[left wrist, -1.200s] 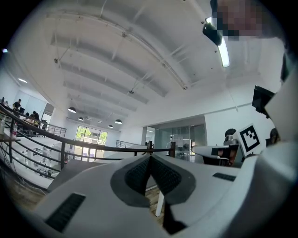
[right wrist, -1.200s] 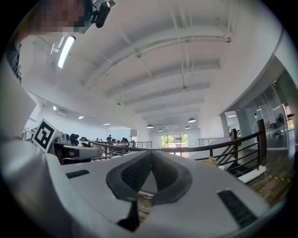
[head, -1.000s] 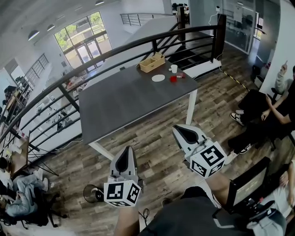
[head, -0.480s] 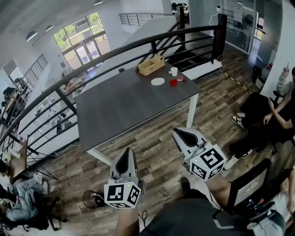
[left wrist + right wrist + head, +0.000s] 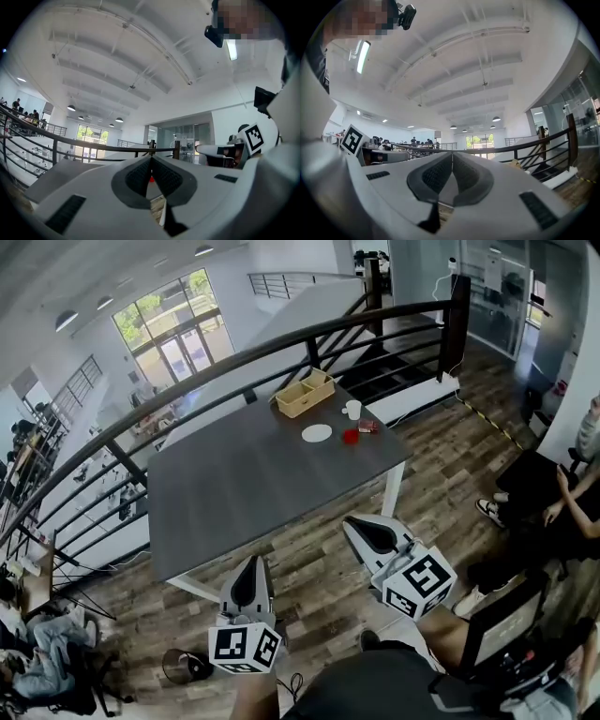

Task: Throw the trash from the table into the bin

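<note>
The trash lies at the far right end of the dark grey table (image 5: 244, 474): a white paper cup (image 5: 353, 409), a flat white disc (image 5: 317, 433), a small red piece (image 5: 351, 436) and a dark red scrap (image 5: 367, 426). My left gripper (image 5: 251, 562) hangs over the wooden floor just short of the table's near edge, jaws shut and empty. Level with it to the right, my right gripper (image 5: 350, 521) is shut too and holds nothing. In the left gripper view (image 5: 151, 159) and the right gripper view (image 5: 452, 154) the pads meet at the tips.
A wooden tray (image 5: 305, 392) stands on the table behind the trash. A black railing (image 5: 281, 334) runs behind the table. A black round thing (image 5: 185, 665) sits on the floor at lower left. Seated people (image 5: 562, 512) and a dark screen (image 5: 497, 624) are at the right.
The table has come nearer and lower in the head view as I walk toward it. Both grippers keep the same pose and stay shut.
</note>
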The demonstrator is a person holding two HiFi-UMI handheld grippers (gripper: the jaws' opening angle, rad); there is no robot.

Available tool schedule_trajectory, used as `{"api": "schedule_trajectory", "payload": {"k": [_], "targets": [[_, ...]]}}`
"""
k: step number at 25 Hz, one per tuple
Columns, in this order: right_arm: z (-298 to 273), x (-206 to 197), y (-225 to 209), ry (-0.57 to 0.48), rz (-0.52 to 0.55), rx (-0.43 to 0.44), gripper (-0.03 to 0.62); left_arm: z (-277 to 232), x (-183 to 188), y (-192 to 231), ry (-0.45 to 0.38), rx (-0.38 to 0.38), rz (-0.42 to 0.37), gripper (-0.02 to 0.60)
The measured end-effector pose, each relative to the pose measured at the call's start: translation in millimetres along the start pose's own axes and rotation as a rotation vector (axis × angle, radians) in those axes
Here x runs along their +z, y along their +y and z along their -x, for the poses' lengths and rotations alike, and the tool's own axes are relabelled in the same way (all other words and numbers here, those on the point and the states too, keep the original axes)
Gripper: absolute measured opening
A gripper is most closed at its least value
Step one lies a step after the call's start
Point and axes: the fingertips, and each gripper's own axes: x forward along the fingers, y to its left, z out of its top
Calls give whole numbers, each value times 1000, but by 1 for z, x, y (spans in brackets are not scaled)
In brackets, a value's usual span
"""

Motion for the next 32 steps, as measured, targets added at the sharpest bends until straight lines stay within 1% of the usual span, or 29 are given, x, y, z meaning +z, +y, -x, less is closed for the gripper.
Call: {"api": "schedule_trajectory", "payload": {"k": [4, 8, 11, 13, 17, 23, 28, 32], "targets": [[-12, -3, -25, 12, 13, 39, 9, -29, -7, -1, 7, 34, 14, 9], [-29, -6, -59, 16, 25, 65, 11, -62, -13, -6, 24, 52, 17, 9], [-45, -15, -79, 29, -9, 68, 11, -78, -11, -6, 41, 48, -10, 9], [-58, -23, -89, 35, -23, 72, 11, -89, -10, 1, 43, 56, -29, 9], [-87, -38, -104, 49, -46, 68, 11, -116, -13, 23, 45, 63, -41, 9], [-143, -29, -112, 28, 15, 75, 11, -162, -8, 70, 22, 38, -13, 9], [-191, -19, -118, 30, 33, 47, 11, -194, 5, 112, 20, 23, -48, 9], [-225, -19, -120, 31, 53, 39, 11, -217, 10, 142, 16, -9, -20, 9]]}}
